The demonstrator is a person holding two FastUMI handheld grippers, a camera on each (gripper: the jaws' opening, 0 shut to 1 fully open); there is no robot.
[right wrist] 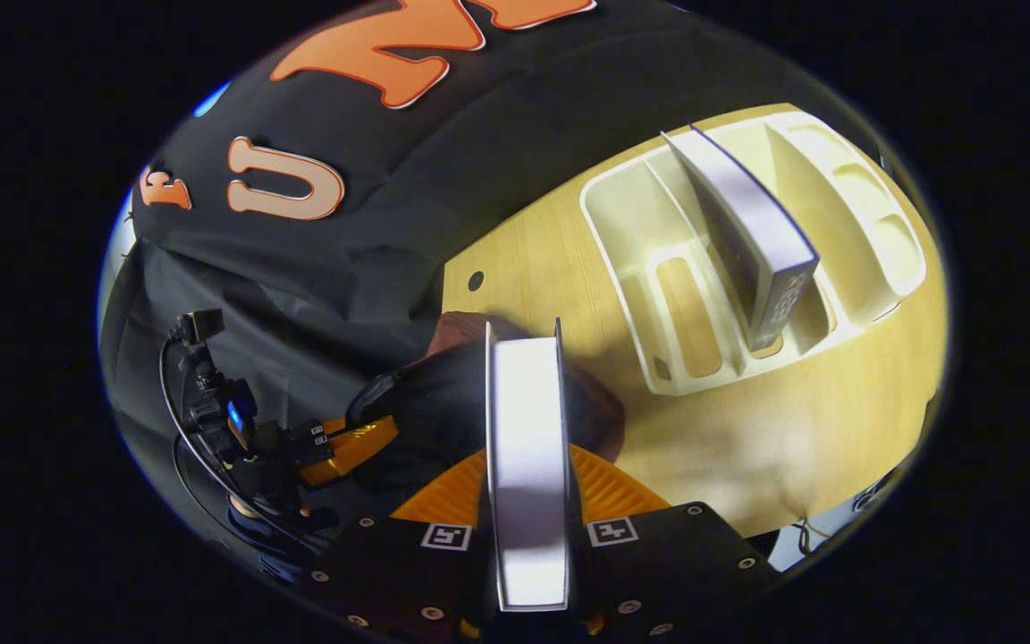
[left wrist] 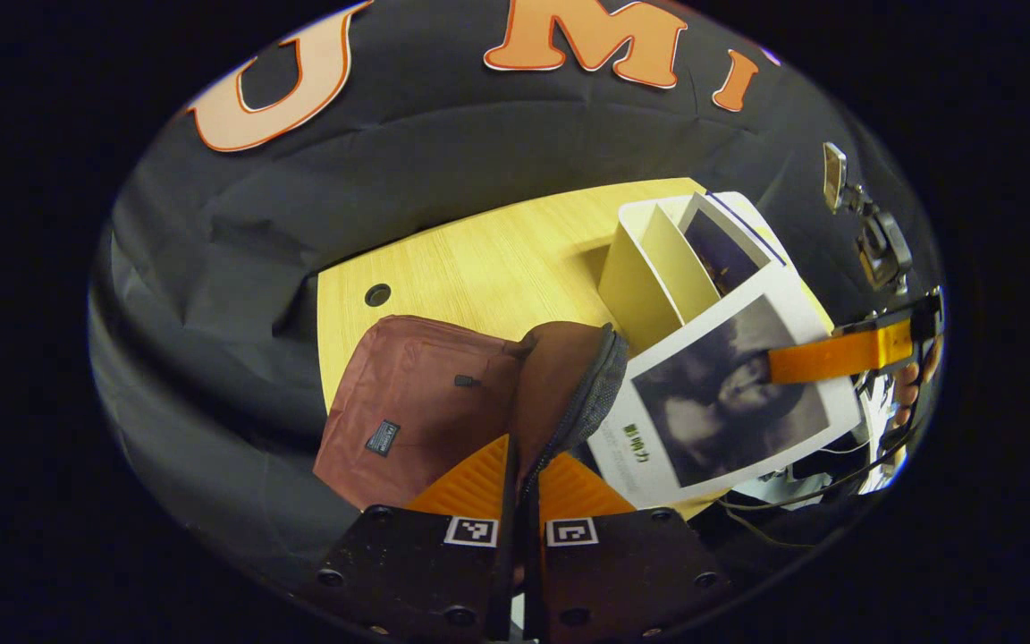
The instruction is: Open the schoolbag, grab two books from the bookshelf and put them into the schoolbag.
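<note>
We see the schoolbag (left wrist: 408, 402) lying on the table (left wrist: 479, 259), its flap pinched by our left hand-held gripper (left wrist: 519, 483). Our right hand-held gripper (right wrist: 528, 501) clamps a book (right wrist: 526, 447) over the bag; another book (right wrist: 752, 241) stands in the bookshelf (right wrist: 658, 268).

Print on the book cover (left wrist: 730, 394) is too small to read
</note>
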